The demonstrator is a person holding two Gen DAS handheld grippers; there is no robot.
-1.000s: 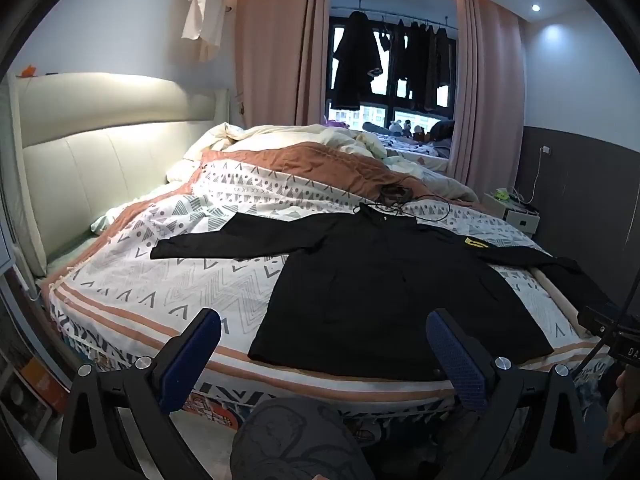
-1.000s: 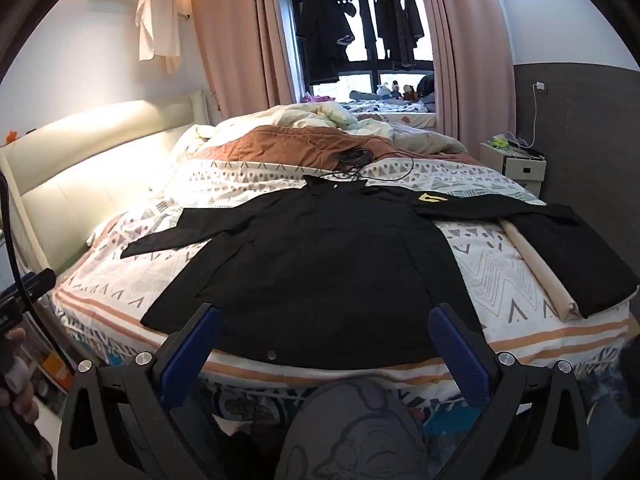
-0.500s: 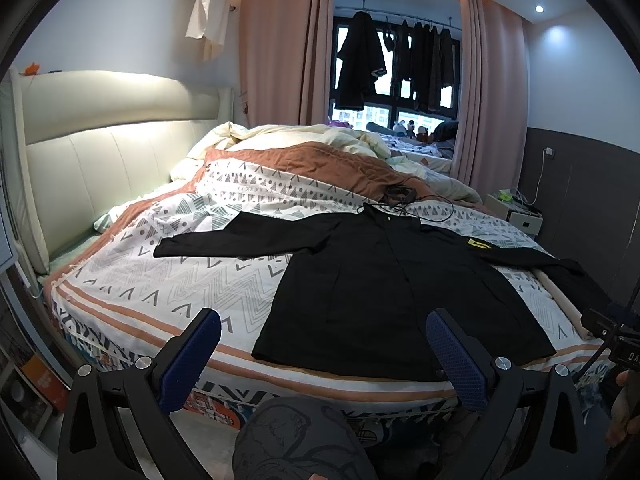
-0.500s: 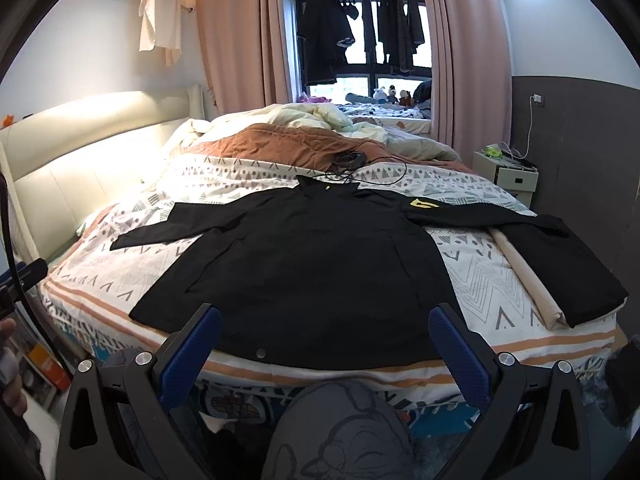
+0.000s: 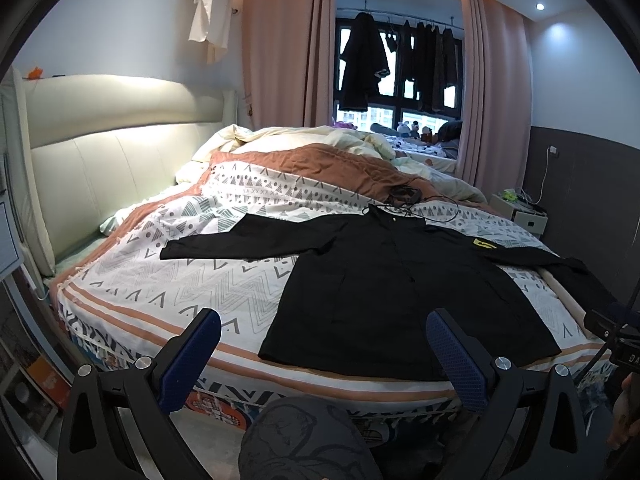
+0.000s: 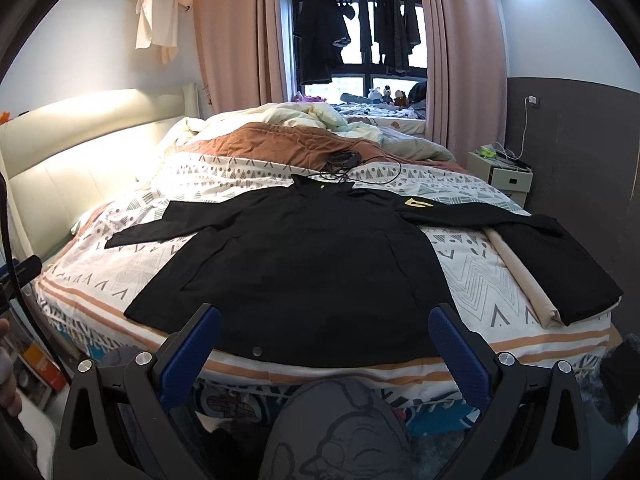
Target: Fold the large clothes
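Note:
A large black long-sleeved shirt lies flat on the patterned bed cover, sleeves spread to both sides, hem toward me. A yellow badge marks its right shoulder. My left gripper stands open in front of the hem's left corner, off the bed edge, holding nothing. My right gripper is open too, just short of the hem's middle, touching nothing. The right sleeve's end lies over a beige roll.
A black cable and small device lie just beyond the collar. A rumpled brown and cream duvet fills the far bed. A padded headboard runs along the left, a nightstand stands at right. Someone's knee shows below.
Both grippers have drifted slightly toward the bed and a little higher, so the shirt looks nearer. The shirt has not moved, and both grippers stay open.

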